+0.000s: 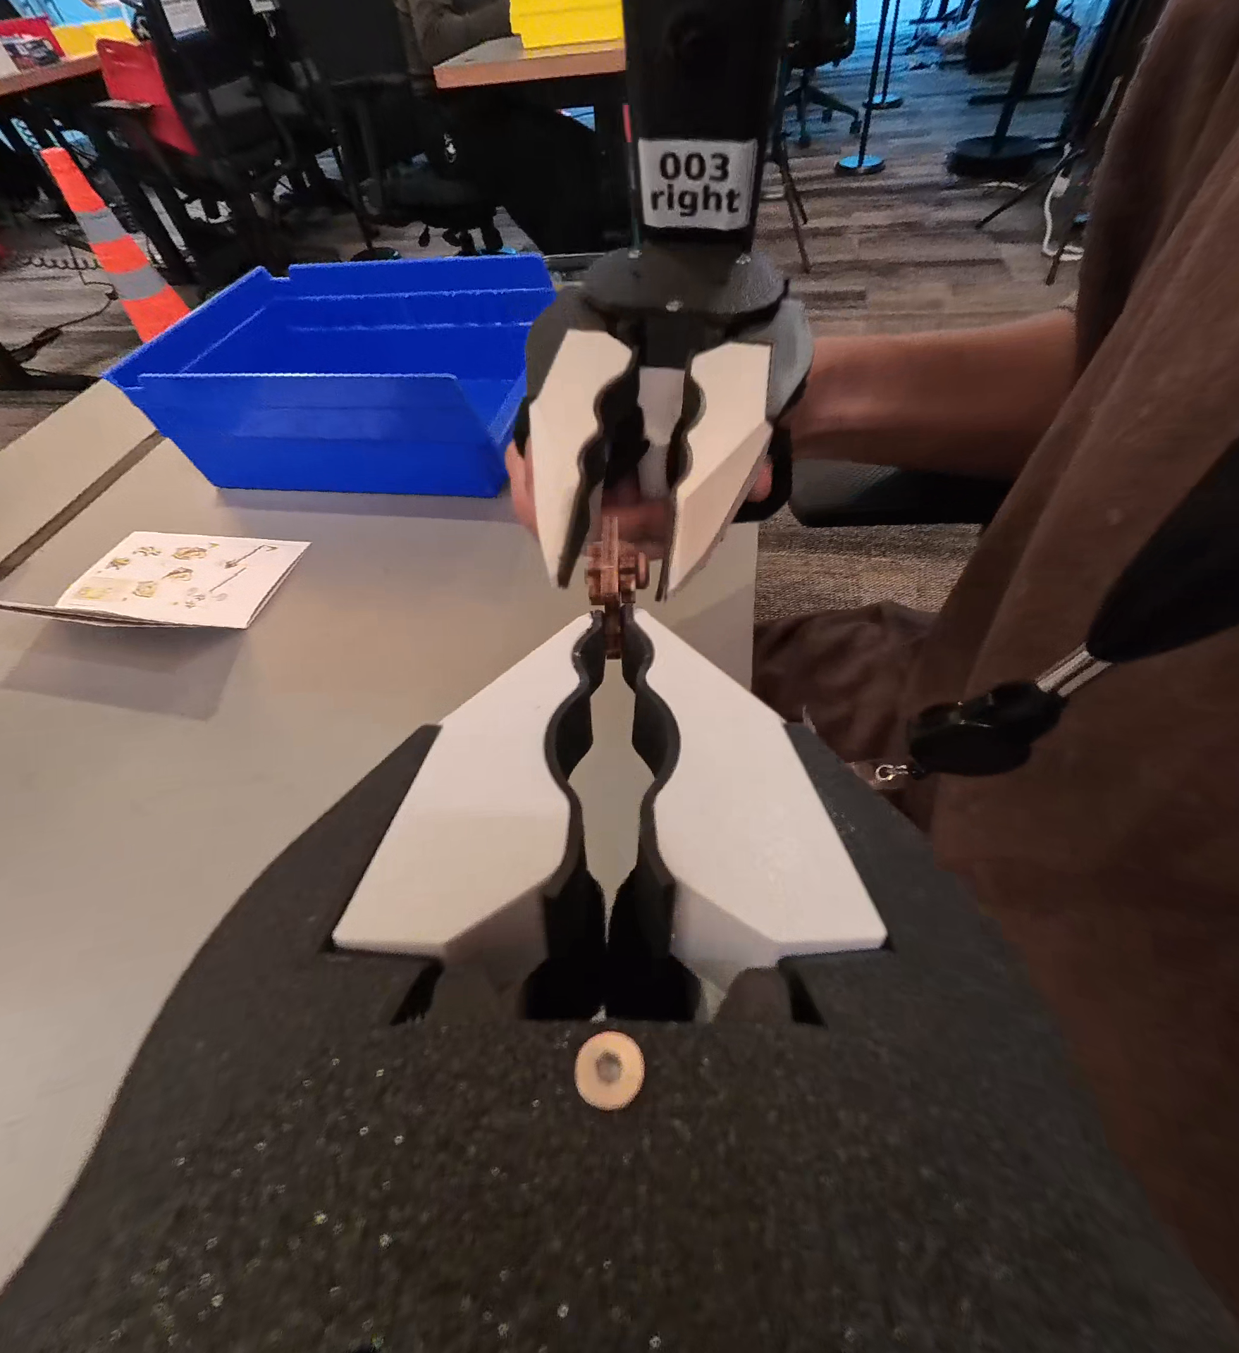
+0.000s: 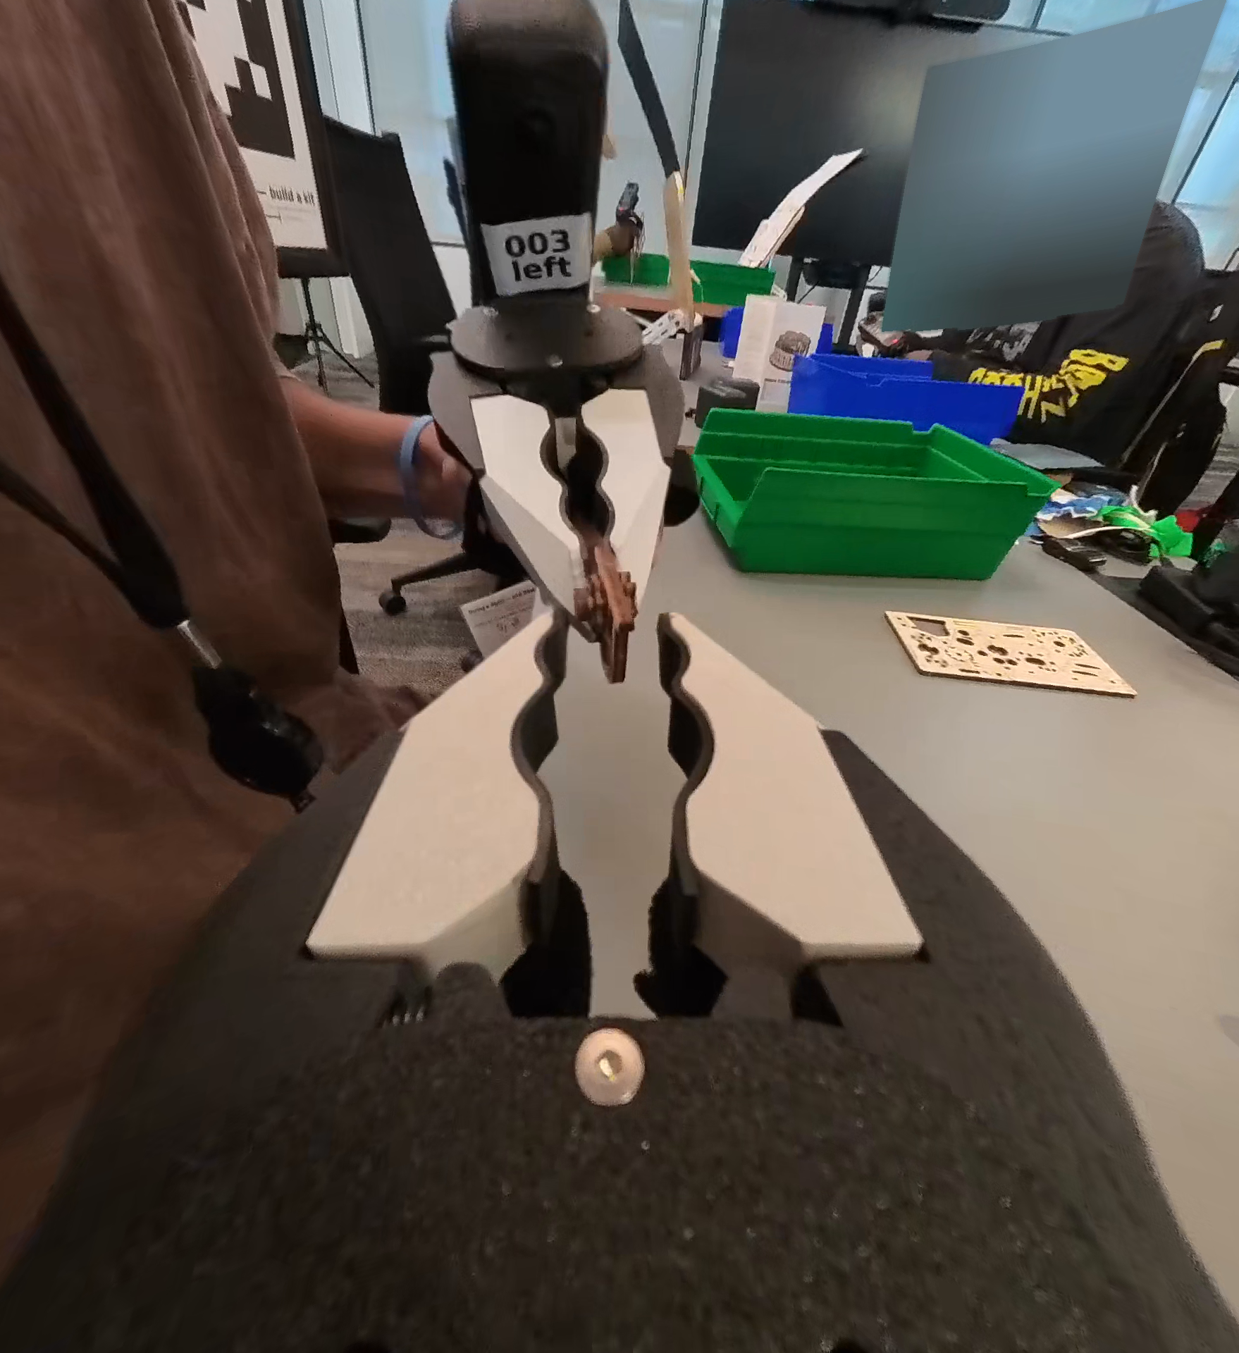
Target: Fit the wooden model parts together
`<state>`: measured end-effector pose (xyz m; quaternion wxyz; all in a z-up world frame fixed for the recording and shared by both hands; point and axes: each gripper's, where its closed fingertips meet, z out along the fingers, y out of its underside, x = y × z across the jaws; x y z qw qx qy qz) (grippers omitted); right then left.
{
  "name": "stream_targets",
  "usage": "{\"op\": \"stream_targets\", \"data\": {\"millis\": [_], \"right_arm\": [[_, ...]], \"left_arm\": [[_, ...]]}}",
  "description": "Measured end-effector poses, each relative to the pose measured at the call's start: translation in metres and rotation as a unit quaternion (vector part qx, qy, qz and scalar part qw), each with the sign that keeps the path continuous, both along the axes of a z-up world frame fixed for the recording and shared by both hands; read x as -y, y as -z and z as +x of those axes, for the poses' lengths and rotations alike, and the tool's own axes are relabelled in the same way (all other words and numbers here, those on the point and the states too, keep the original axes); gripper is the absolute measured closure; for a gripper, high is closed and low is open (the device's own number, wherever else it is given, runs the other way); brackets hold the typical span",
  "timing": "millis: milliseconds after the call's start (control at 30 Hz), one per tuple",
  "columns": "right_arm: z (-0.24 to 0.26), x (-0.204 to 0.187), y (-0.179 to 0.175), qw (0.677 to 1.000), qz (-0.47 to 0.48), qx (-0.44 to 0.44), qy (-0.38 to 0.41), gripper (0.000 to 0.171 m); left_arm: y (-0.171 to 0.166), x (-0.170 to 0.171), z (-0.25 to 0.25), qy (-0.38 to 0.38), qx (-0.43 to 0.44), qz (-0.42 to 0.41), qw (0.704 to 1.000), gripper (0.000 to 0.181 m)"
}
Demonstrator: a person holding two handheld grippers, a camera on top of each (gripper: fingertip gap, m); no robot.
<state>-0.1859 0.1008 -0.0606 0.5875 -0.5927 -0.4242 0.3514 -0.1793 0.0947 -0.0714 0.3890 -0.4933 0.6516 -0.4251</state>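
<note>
1. Wooden model (image 1: 613, 586) hung above the table's (image 1: 162, 769) near edge, clamped in the left tool (image 1: 609, 622).
2. Right tool (image 2: 613, 622) stood apart around its free end, touching nothing I could tell.
3. Blue bin (image 1: 338, 381) sat at 10 o'clock, leaflet (image 1: 184, 582) at 9.
4. Green bin (image 2: 858, 498) and punched sheet (image 2: 1005, 651) lay at 2 o'clock, open table between.
</note>
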Motion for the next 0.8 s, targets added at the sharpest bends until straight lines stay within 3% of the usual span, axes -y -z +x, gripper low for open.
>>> {"op": "stream_targets", "data": {"millis": [100, 533, 733, 800], "right_arm": [[-0.001, 0.001, -0.001, 1.000, 0.008, 0.003, -0.003, 0.155], [0.005, -0.003, -0.001, 1.000, 0.010, -0.008, 0.011, 0.150], [0.045, -0.046, 0.015, 0.989, -0.019, 0.006, 0.150, 0.144], [0.063, -0.062, 0.028, 0.976, -0.040, 0.027, 0.213, 0.145]], "left_arm": [[0.000, 0.001, 0.001, 0.003, 0.000, -0.009, 1.000, 0.180], [0.008, -0.006, 0.002, -0.015, -0.010, 0.017, 1.000, 0.180], [0.057, -0.076, -0.007, -0.166, -0.101, 0.143, 0.971, 0.180], [0.067, -0.087, -0.007, -0.192, -0.106, 0.148, 0.964, 0.180]]}}
